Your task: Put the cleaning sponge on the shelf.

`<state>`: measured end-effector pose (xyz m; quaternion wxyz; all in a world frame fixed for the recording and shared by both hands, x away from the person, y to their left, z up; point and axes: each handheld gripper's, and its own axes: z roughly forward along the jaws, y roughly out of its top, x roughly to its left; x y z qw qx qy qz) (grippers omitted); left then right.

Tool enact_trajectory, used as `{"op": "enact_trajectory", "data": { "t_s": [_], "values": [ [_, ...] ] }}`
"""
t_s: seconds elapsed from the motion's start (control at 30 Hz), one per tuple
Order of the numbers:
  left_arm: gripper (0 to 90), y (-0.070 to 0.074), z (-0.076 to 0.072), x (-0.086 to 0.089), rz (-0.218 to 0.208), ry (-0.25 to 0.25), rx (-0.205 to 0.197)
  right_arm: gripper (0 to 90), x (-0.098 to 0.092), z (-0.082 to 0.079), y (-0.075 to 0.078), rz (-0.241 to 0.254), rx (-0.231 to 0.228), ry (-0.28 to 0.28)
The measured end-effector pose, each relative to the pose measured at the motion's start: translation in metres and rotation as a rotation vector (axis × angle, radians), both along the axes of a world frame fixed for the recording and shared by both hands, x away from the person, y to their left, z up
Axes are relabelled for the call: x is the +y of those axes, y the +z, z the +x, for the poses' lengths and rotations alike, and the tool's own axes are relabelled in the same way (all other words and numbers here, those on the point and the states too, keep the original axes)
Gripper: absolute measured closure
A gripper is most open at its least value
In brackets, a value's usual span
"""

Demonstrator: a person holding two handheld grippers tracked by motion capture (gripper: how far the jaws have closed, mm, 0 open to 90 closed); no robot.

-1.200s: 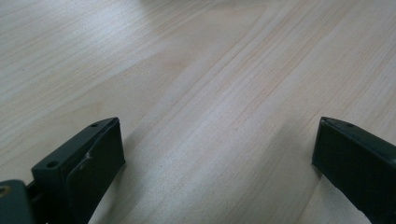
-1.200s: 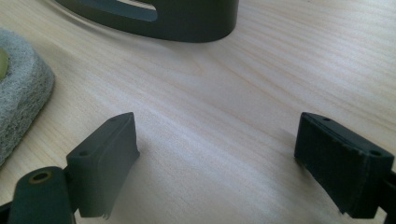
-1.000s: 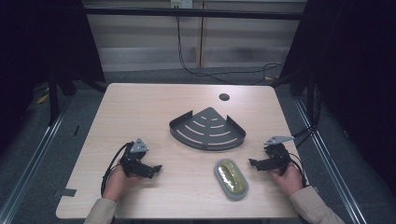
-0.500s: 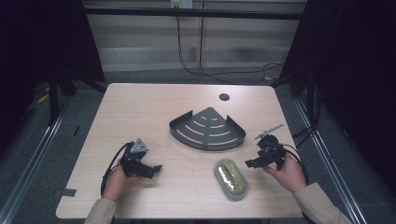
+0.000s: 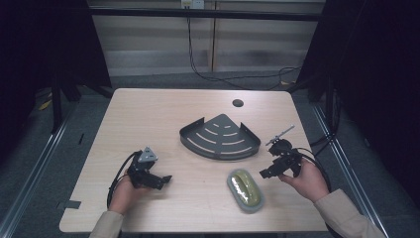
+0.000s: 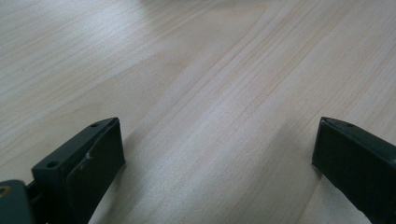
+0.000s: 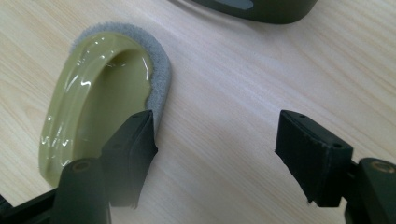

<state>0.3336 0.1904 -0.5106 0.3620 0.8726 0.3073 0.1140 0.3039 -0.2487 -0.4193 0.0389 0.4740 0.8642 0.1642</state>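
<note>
The right gripper (image 5: 266,173) hangs just off the table (image 5: 148,114), at about two o'clock from the green scrubber (image 5: 244,190), an oval pad with a grey felt rim lying flat near the front edge. Through the right gripper view the scrubber (image 7: 100,112) sits under the left-hand jaw, with bare wood between the two; the jaws have just been closing partway and now stand released, nothing in them. To me this looks like the approach step: the hand is lining up on the pad, not yet gripping it.

The left gripper (image 5: 163,179) rests at nine o'clock from the scrubber, well apart, jaws wide over bare wood (image 6: 210,93), idle.

At twelve o'clock from the scrubber sits the dark fan-shaped corner rack (image 5: 220,137), a likely destination. The next move, I reckon, calls for shifting the right gripper sideways until the pad's narrow width lies between the jaws, then lowering and closing on the rim.
</note>
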Motion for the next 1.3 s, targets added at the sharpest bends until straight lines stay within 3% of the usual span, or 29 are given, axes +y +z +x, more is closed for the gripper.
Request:
{"op": "enact_trajectory", "data": {
  "t_s": [0.3,0.53,0.87,1.3],
  "values": [
    [1.5,0.000,0.000,0.000,-0.001,0.001,0.001,29.2,0.018,-0.002,0.018,-0.002,0.043,0.025],
    [1.5,0.000,0.000,0.000,-0.001,0.002,0.001,33.8,0.034,-0.006,0.024,-0.013,0.088,0.061],
    [1.5,0.000,0.000,0.000,-0.001,0.002,0.001,37.4,0.049,-0.009,0.025,-0.011,0.110,0.089],
    [1.6,0.000,0.000,0.000,-0.001,0.002,0.001,42.4,0.068,-0.009,0.014,-0.020,0.135,0.131]
  ]
}}
